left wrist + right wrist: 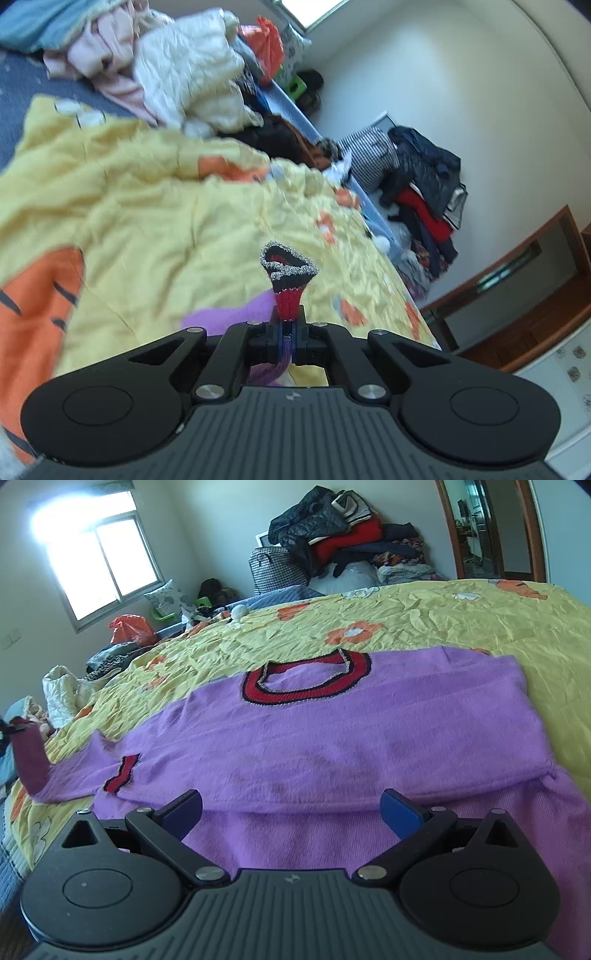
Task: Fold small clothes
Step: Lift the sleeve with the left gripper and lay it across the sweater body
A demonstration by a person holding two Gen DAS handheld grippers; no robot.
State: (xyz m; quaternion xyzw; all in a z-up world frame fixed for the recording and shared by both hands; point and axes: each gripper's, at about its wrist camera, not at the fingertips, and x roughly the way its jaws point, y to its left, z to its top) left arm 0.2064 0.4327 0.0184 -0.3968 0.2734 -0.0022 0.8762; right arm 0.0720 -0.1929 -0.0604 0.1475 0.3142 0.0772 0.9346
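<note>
A purple knit sweater (332,738) with a red and black collar (306,681) lies flat on the yellow bedspread (461,620), one sleeve folded across its front. My left gripper (289,332) is shut on the red and black cuff (290,275) of the other sleeve and holds it raised above the bed; that raised sleeve shows at the far left of the right wrist view (29,760). My right gripper (291,814) is open and empty, just above the sweater's lower part.
A heap of loose clothes (173,74) lies at the head of the bed. A stack of coats and bags (332,535) stands against the far wall. An orange plastic bag (131,629) lies by the window. A wooden door frame (491,528) is at the right.
</note>
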